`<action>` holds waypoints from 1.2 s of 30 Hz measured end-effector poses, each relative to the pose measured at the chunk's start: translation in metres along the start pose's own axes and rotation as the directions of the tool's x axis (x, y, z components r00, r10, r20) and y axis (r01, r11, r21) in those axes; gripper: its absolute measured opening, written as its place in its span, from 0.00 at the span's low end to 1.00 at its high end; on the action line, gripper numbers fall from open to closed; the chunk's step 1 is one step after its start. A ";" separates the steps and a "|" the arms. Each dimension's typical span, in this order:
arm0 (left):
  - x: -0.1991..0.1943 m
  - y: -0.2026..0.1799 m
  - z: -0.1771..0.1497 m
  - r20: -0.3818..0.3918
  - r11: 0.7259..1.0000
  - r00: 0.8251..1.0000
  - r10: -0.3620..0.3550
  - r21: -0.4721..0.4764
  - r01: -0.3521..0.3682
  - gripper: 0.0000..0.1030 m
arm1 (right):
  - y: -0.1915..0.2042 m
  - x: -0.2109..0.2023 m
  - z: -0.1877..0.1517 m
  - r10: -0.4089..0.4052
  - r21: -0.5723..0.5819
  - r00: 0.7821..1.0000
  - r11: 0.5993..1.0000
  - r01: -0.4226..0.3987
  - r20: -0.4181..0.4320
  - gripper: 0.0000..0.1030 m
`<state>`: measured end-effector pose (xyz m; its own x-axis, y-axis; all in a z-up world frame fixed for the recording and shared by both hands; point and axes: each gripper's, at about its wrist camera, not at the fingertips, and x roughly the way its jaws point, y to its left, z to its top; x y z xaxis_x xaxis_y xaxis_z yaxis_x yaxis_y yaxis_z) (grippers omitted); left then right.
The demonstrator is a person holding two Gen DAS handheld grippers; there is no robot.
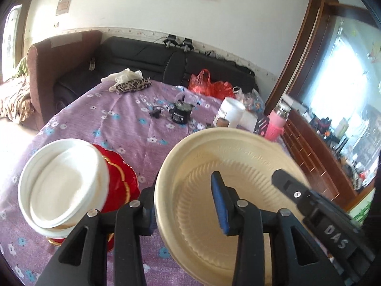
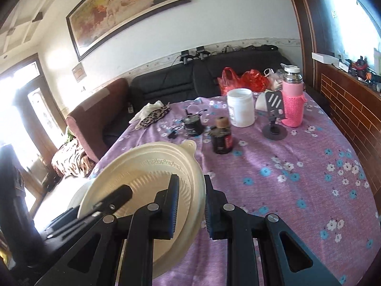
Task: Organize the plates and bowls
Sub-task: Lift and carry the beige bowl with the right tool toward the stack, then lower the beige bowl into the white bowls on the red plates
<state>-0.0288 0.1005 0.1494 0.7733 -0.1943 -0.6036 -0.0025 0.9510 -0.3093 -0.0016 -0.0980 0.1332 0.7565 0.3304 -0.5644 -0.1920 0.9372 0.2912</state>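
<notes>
Tabletop (image 2: 297, 166) under a purple flowered cloth fills both wrist views. A cream plate (image 1: 238, 178) with a ribbed well is held off it and tipped on edge.

The right gripper (image 2: 191, 177) has its jaws clamped on the cream plate's rim, one blue pad on the inner face and the other on the outer face. The left gripper (image 1: 183, 183) straddles the opposite side of that plate. Its jaws stand apart with the rim between them: the outer finger is close against the plate's back, and the inner pad stands clear over the well, not pressing. In each wrist view the other gripper shows as a dark finger lying across the cream plate's well.

To the left of the cream plate, in the left wrist view, a stack of white plates (image 1: 62, 186) rests on a red scalloped plate (image 1: 121, 178) with gold trim, on the cloth.

Beyond the cream plate stand a small dark bottle (image 2: 221, 135), a black tin (image 1: 181, 113), a white jar (image 2: 240, 107), a phone stand (image 2: 275, 119) and a pink-sleeved flask (image 2: 294, 104). A red plastic bag (image 2: 238, 78) sits behind those at the far edge.
</notes>
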 end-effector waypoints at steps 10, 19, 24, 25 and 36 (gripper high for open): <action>-0.041 0.031 0.001 0.064 0.999 0.998 0.012 -0.034 -0.010 0.35 | 0.043 -0.005 -0.007 0.037 -0.049 0.999 0.998 -0.038 -0.006 0.20; -0.069 0.076 0.002 0.099 0.993 0.994 0.046 -0.114 -0.035 0.35 | 0.094 -0.004 -0.009 0.081 -0.124 0.997 0.989 -0.081 -0.010 0.21; -0.080 0.105 0.005 0.115 0.985 0.991 0.071 -0.166 -0.051 0.38 | 0.127 0.008 -0.009 0.103 -0.167 0.994 0.980 -0.107 -0.029 0.22; -0.082 0.111 0.006 0.120 0.982 0.990 0.080 -0.179 -0.057 0.38 | 0.133 0.011 -0.010 0.106 -0.176 0.994 0.978 -0.110 -0.033 0.22; -0.087 0.176 0.017 0.138 0.951 0.981 0.135 -0.298 -0.089 0.38 | 0.197 0.038 -0.012 0.141 -0.287 0.988 0.945 -0.155 -0.069 0.22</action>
<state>-0.0855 0.2884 0.1597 0.8459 -0.0291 -0.5325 -0.2597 0.8496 -0.4591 -0.0178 0.1009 0.1601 0.6773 0.4659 -0.5694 -0.4781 0.8670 0.1407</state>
